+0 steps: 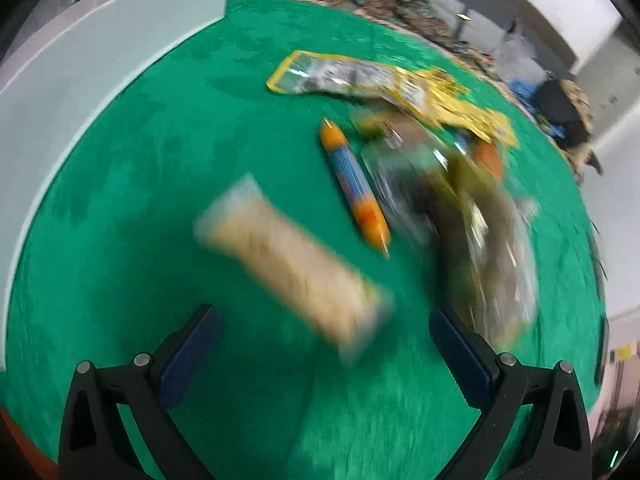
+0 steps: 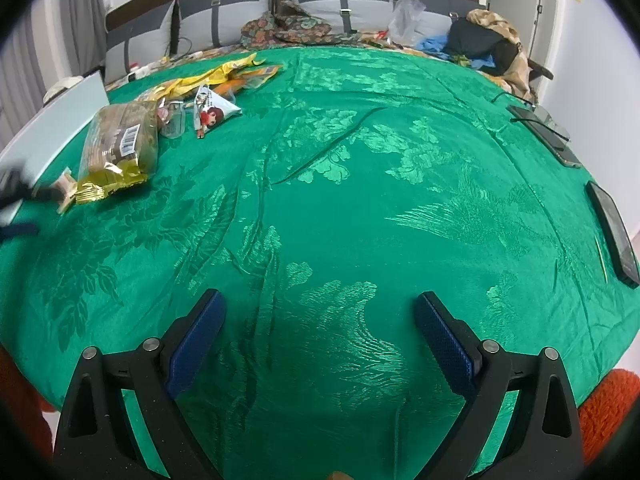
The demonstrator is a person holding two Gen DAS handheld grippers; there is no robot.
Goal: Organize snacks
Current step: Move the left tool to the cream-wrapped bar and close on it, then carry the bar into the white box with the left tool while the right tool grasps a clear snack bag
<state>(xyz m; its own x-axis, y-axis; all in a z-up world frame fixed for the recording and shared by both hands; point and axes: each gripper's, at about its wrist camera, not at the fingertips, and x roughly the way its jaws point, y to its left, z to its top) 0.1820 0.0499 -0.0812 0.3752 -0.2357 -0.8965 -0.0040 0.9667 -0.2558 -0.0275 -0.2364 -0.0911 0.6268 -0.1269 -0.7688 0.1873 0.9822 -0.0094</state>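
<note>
In the blurred left wrist view, my left gripper [image 1: 324, 330] is open just short of a tan wafer bar in a clear wrapper [image 1: 292, 266] lying on the green cloth [image 1: 160, 184]. Beyond it lie an orange and blue sausage stick [image 1: 354, 182], a brown cookie bag [image 1: 476, 236] and yellow packets [image 1: 400, 84]. In the right wrist view, my right gripper [image 2: 320, 316] is open over bare green cloth [image 2: 360, 200], far from the snacks. The cookie bag [image 2: 118, 144], a small white and red pouch [image 2: 212, 110] and yellow packets [image 2: 208, 76] sit at the upper left.
A pale grey board [image 1: 92, 52] borders the cloth on the left. Phones [image 2: 612, 232] lie at the cloth's right edge. Pillows [image 2: 340, 8], clothes and bags [image 2: 480, 44] pile up behind. The left gripper [image 2: 16, 196] shows blurred at the left edge.
</note>
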